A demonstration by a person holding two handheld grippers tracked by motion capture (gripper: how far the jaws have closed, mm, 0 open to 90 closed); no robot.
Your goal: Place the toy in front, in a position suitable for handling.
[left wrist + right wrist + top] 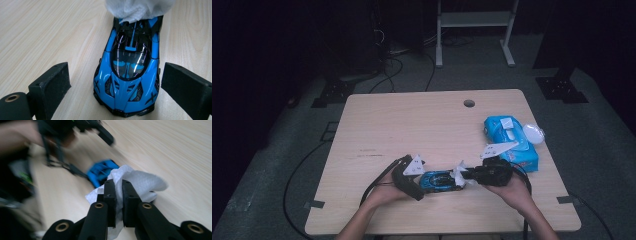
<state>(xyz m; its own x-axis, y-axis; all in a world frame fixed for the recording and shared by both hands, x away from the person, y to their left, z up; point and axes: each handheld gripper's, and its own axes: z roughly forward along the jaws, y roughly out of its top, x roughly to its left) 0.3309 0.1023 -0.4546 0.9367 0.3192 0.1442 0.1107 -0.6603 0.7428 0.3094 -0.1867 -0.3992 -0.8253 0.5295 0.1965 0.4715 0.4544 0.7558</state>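
A blue and black toy car [439, 181] lies on the wooden table [412, 125] near its front edge. Its nose points at my left gripper [424, 182], whose jaws stand open on either side of the car [126, 75]. The left pad [51, 83] is clear of the body and the right pad [185, 88] sits very close to it. From the right side my right gripper [465, 175] is shut on a crumpled white tissue [140, 182]. That tissue [137, 8] rests over the car's far end.
A blue pack of wipes [511, 142] lies at the table's right edge, with a white lid [533, 133] beside it. A round cable hole [469, 103] sits near the far edge. Cables trail off the table's left and right front corners.
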